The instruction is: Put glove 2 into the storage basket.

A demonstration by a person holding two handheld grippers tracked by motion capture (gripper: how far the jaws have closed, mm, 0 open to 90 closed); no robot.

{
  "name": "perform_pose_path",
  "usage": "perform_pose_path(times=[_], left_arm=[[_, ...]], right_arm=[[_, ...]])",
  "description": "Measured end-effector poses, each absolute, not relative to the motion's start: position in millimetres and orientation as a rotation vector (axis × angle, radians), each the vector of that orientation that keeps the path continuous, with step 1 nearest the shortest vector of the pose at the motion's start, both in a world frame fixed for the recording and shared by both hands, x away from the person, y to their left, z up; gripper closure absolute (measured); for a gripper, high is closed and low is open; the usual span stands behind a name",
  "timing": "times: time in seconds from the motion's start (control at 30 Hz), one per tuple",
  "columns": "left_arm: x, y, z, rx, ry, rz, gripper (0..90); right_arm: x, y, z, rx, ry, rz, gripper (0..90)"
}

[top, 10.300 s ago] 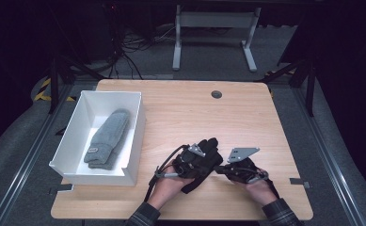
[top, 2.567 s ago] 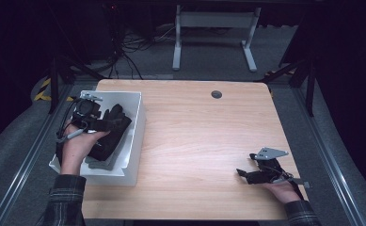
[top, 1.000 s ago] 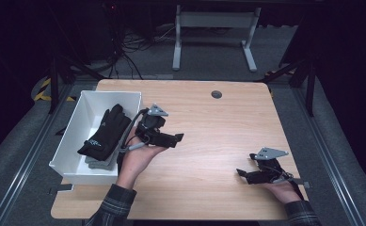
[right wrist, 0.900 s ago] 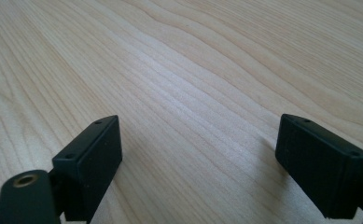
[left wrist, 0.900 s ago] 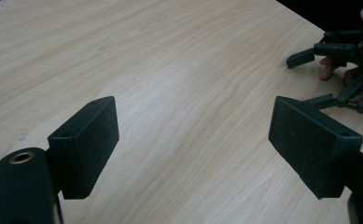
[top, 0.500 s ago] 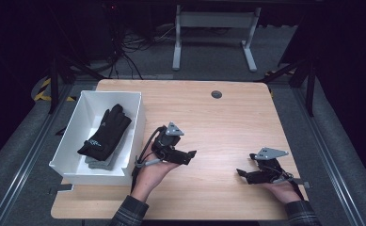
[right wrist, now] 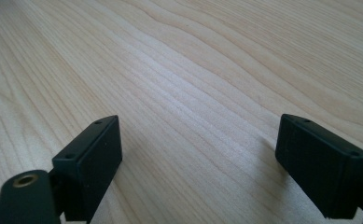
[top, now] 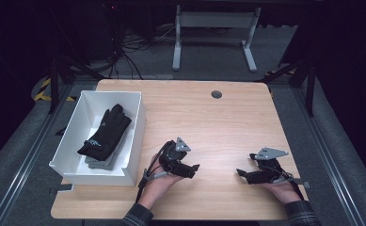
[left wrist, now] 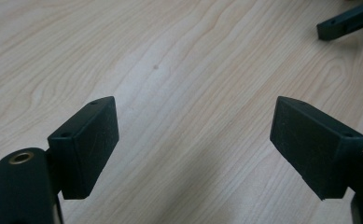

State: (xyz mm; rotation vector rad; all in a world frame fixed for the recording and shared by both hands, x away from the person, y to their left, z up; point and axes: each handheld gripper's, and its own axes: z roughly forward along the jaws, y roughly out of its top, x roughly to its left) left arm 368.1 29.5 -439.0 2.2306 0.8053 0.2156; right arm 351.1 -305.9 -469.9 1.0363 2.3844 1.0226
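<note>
The black glove [top: 104, 133] lies on a grey one inside the white bin [top: 132, 136], so the sorting looks finished. Right of the bin, left gripper [top: 194, 168] and right gripper [top: 241, 173] rest low over the table [top: 227, 122], jaws wide and empty.

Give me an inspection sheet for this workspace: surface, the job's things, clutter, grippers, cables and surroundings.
Surface: light wood-grain table, bare in the middle, with a round dark grommet near the far edge.
Job's things: black fabric glove lying on top of a grey knitted glove inside the white rectangular bin at the table's left.
Clutter: nothing seen.
Grippers: left gripper open, nothing between its jaws, low over bare wood; right gripper open, nothing between its jaws, over bare wood.
Cables: a cable trails from the left gripper along the hand; loose cables lie on the floor behind the table.
Surroundings: dark room, grey floor, grey metal stand beyond the table.
</note>
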Motion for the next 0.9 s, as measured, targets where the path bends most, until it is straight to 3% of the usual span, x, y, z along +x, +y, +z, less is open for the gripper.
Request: perform_pose_path(times=[0.5,0.9], left_arm=[[364,19,-463,2.266,0.783,0.227,14.2],[363,14,-470,2.322,0.770,0.262,7.3]], right_arm=[[351,-306,-470,1.038,2.385,1.024,15.2],[351,-306,-470,1.036,2.386,1.022,15.2]])
